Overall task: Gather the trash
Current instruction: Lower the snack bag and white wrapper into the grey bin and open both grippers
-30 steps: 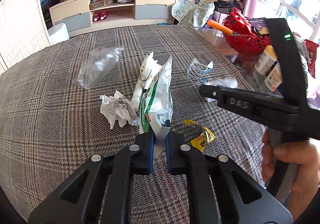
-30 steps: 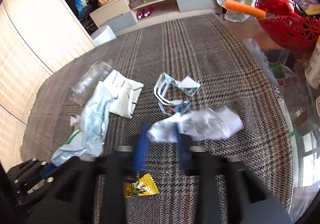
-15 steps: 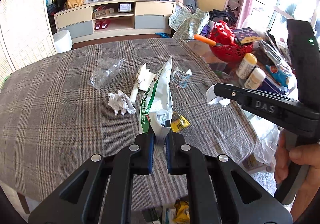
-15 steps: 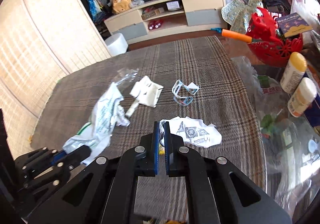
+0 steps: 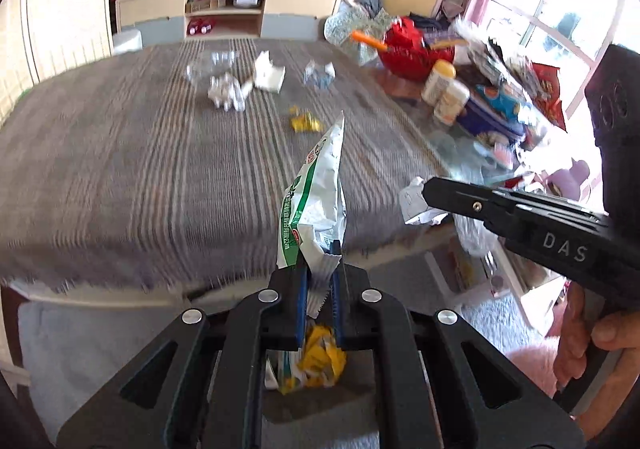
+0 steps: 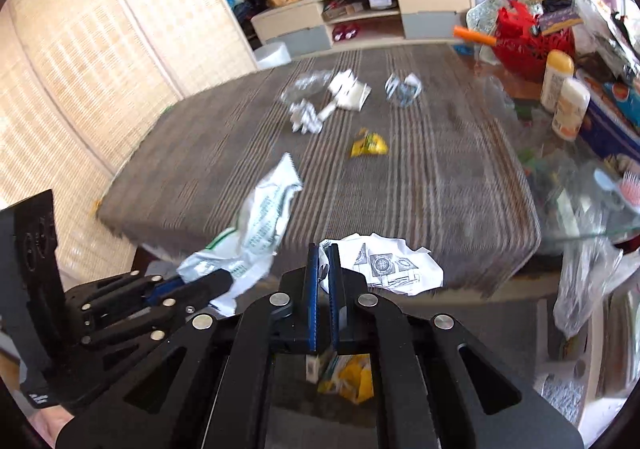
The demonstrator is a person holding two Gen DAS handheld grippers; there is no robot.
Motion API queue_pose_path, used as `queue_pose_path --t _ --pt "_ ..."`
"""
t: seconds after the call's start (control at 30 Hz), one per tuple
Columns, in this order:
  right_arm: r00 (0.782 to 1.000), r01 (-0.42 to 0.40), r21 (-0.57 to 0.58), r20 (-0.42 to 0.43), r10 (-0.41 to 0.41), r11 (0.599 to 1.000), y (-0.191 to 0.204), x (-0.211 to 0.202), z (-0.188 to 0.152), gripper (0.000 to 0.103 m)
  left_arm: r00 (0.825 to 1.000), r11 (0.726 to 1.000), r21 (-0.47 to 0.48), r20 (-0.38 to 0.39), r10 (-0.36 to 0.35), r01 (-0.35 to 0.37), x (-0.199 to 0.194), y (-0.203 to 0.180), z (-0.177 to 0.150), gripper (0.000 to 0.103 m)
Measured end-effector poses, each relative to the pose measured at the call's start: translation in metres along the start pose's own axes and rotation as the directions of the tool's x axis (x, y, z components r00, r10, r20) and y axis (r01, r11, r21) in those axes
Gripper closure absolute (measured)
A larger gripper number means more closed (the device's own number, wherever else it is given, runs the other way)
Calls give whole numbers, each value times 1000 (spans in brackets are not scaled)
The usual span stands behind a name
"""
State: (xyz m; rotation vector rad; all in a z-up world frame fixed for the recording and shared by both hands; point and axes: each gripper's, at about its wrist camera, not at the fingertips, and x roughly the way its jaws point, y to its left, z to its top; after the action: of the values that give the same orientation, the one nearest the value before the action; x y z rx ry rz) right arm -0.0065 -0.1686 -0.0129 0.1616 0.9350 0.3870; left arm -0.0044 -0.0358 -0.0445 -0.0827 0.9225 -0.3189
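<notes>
Carrying 2 pieces of rubbish off the grey plaid tablecloth (image 5: 132, 177), the person has both tools past its near edge and above a heap of yellow and white wrappers (image 5: 316, 359) lying below on the floor (whether that heap sits in a bin I cannot tell). The left gripper (image 5: 320, 281) has its jaws pressed onto the crimped end of the white-and-green foil snack bag (image 5: 316, 201), which stands up from the jaws over the cloth's near edge. The right gripper (image 6: 324, 281) pinches the edge of a crumpled white printed paper sheet (image 6: 388, 265), jaws nearly together, the sheet hanging just beyond the same edge.

To finish this step well, I judge each piece should be brought squarely over the heap before the jaws part; the bag is light and tall and may drift sideways.

Still on the cloth, toward its far side: a yellow sweet wrapper (image 6: 368, 145), a crumpled white paper ball (image 6: 306, 119), a clear plastic film (image 6: 308, 85), a white folded carton (image 6: 350, 91) and a blue-and-white torn wrapper (image 6: 402, 89). To the cloth's right stand 2 cream bottles (image 6: 564, 97) and a red basket (image 6: 528, 37), clear of the drop.
</notes>
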Motion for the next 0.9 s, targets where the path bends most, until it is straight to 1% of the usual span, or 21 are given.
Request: queue_pose_path --t 0.07,0.2,0.37,0.5,0.57,0.63,0.77,0.9 --pt "1000 -10 3 -27 10 1000 1 6 -18 97 999 1000 -13 -37 -4 4 9 1 -23 94" --pt "995 -52 34 -88 55 998 -5 31 -55 97 995 999 -45 -99 -15 10 28 6 -58 94" --pt "983 -82 86 -158 95 993 -18 73 -95 97 983 997 -79 -185 -17 3 66 15 -104 94" --pt "976 -63 78 -205 78 995 -24 102 -114 97 970 994 -110 -241 -25 -2 93 28 -130 94" --pt "976 -39 61 -213 51 997 -26 110 -117 97 963 994 -111 -268 -22 -8 106 32 -137 94" --pt "974 -30 62 -221 43 998 -28 120 -120 97 955 993 -118 -294 -38 3 117 34 -142 94" --pt "966 10 41 -260 1 999 -29 137 -123 97 949 995 -98 -315 -26 -6 131 35 -145 94" --pt "957 -10 81 -290 33 997 -32 148 -124 96 946 994 -104 -324 -21 -14 138 37 -144 94"
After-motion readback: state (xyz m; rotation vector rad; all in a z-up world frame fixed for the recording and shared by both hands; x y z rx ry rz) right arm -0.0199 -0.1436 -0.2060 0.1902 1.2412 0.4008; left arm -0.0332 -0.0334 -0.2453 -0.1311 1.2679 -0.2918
